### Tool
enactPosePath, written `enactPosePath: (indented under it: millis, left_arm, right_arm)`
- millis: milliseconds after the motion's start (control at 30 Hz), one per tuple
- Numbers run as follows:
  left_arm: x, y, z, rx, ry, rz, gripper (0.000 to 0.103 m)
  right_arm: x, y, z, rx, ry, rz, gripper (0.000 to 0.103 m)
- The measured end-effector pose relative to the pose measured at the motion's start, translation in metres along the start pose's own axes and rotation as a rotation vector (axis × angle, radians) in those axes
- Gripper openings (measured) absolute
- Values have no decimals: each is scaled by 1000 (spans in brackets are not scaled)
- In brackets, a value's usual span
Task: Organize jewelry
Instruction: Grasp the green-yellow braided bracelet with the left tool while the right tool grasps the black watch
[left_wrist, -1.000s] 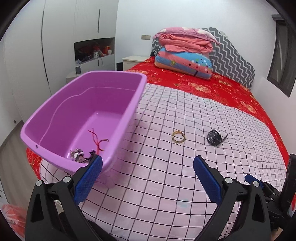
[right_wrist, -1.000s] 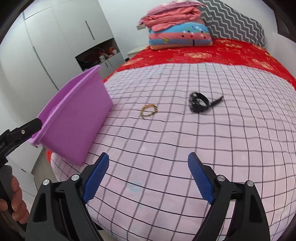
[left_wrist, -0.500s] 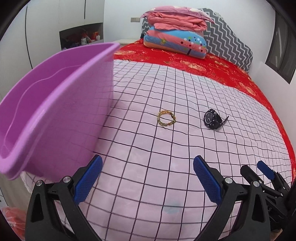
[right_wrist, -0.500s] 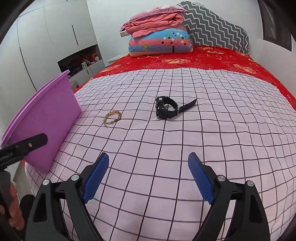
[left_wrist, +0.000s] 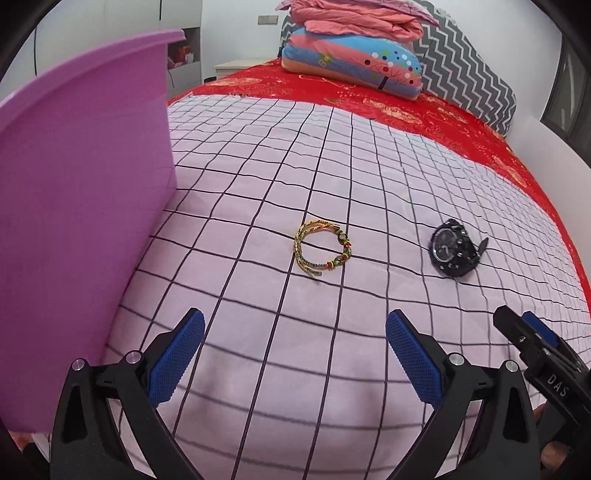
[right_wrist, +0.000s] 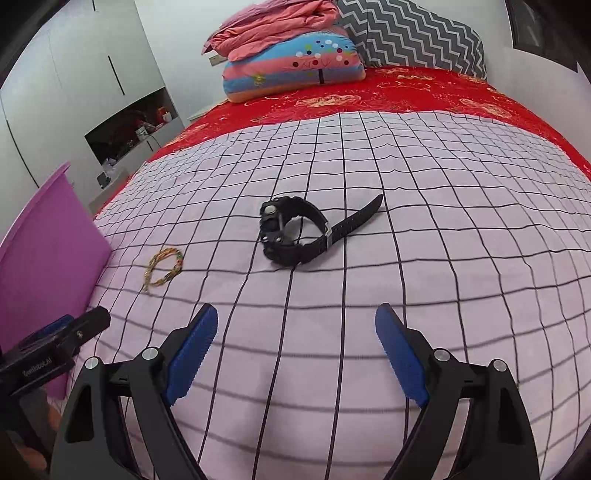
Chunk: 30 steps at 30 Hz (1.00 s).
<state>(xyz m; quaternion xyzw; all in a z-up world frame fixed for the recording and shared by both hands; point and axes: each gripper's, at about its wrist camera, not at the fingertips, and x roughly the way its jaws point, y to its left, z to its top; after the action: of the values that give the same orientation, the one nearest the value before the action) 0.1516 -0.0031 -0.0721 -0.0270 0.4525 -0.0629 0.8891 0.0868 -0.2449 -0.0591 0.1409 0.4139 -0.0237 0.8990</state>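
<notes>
Left wrist view: 1 bracelet (left_wrist: 322, 248); 1 watch (left_wrist: 452, 252); 1 purple tub (left_wrist: 77, 206).

Purple bin (left_wrist: 81, 206), left of frame. Pale pink sheet (left_wrist: 280, 362) with dark grid lines, centre. Bracelet (left_wrist: 322, 246) gold with green, red beads. Watch (right_wrist: 291, 230) black, silver buckle. Bedspread (right_wrist: 406, 92) red, gold motifs, upper frame. Pillow (left_wrist: 354, 66) blue-pink striped, coloured dots. Headboard cushion (right_wrist: 410, 33) grey-white zigzag. Gripper pads (left_wrist: 176, 356) blue, arms black.
</notes>
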Motion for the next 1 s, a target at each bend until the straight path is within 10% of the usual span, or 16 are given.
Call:
enactPosePath:
  millis: [1000]
  left_arm:
    - [93, -23, 39, 67, -1, 65, 97]
  right_arm:
    - [107, 2, 52, -71, 79, -130, 83]
